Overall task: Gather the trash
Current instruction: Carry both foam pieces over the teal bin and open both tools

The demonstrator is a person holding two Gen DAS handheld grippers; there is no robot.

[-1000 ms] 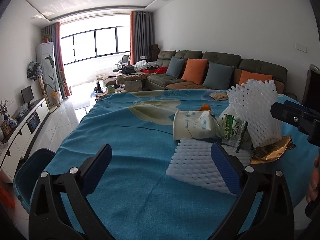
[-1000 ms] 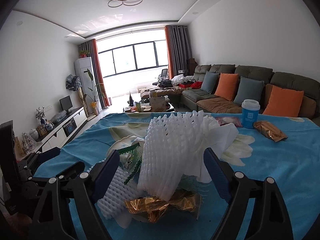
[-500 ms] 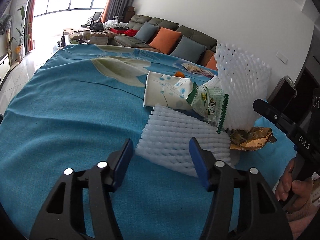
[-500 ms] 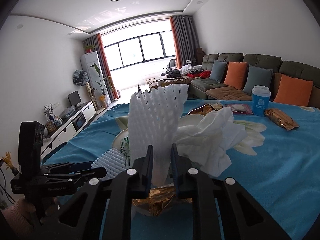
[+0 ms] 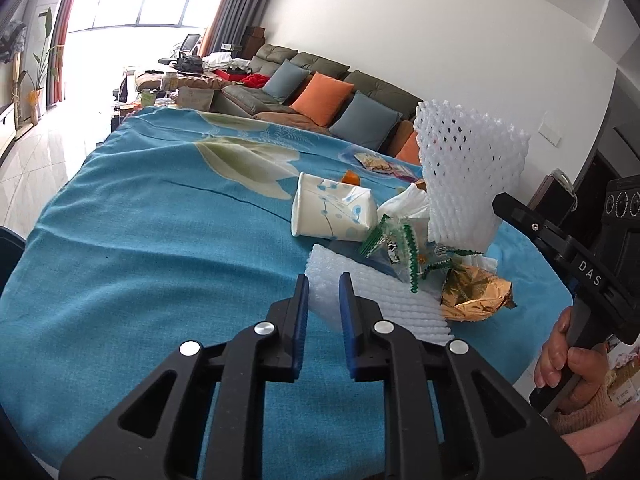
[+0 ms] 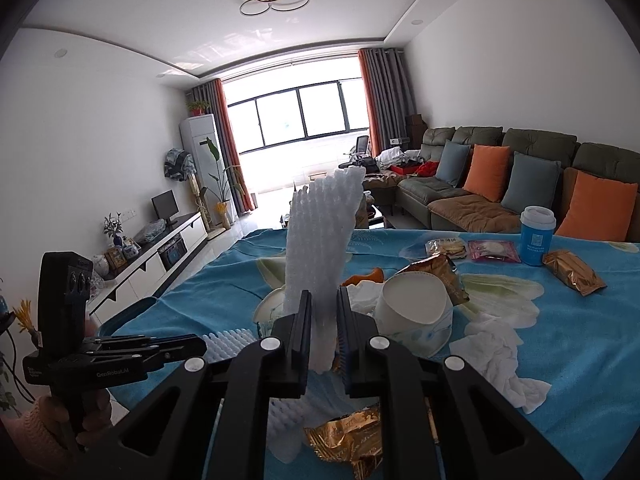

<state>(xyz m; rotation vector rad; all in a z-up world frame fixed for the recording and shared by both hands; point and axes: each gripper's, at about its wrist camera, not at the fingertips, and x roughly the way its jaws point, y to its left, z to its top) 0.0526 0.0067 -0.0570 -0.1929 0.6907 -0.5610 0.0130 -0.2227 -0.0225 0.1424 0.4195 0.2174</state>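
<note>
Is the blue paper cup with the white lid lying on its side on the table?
No, the blue paper cup with the white lid stands upright on the blue floral tablecloth, near the sofa side.

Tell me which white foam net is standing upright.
The foam net pinched in the right gripper stands upright; the other foam net lies flat on the tablecloth, its edge between the closing left gripper jaws.

Tablecloth [image 5: 140, 240]: woven cloth, matt, slightly wrinkled; foam net sleeve [image 6: 320, 248]: white expanded plastic mesh, matt, ribbed; flat foam net [image 5: 384, 304]: same material; paper cup [image 5: 332, 212]: smooth printed paper; gold wrapper [image 5: 476, 296]: crinkled glossy foil; left gripper [image 5: 324, 292]: matt black plastic, blue pads, bright metal screws.
</note>
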